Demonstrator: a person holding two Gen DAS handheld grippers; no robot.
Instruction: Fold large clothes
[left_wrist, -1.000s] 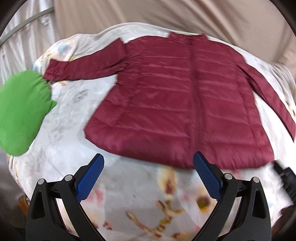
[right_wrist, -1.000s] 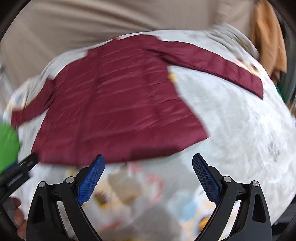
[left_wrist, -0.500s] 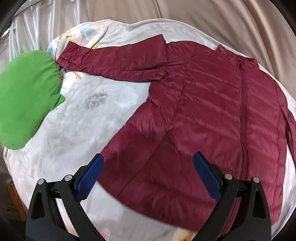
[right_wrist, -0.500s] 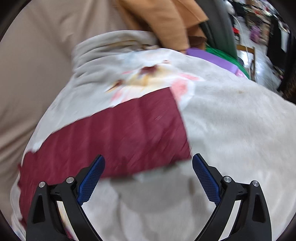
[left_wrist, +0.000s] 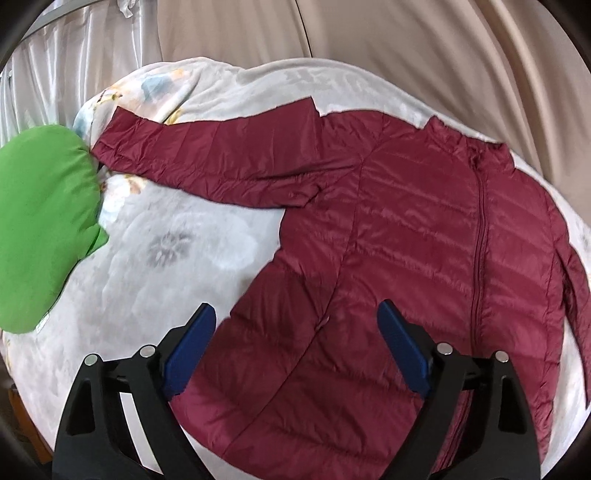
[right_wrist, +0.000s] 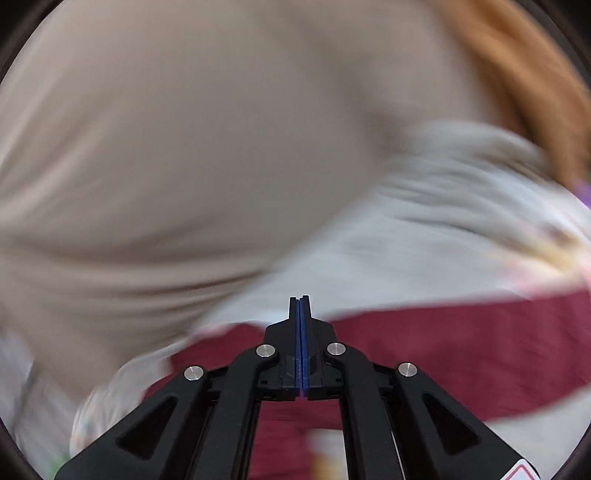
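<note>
Your right gripper (right_wrist: 300, 306), wide open half a second ago, has snapped closed with nothing visible between its pads; that view is badly blurred. Your left gripper (left_wrist: 295, 332), jaws just narrowing yet still wide and empty, hovers over the maroon jacket (left_wrist: 406, 236) spread on the floral blanket (left_wrist: 166, 258). No writing is legible.

Floral blanket (left_wrist: 177, 258) bears flat maroon jacket (left_wrist: 406, 229), green cushion (left_wrist: 40, 221).

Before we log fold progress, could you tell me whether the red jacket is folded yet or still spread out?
Spread out: the red jacket lies flat on the blanket, zipped, one sleeve stretched toward the green cushion.
</note>
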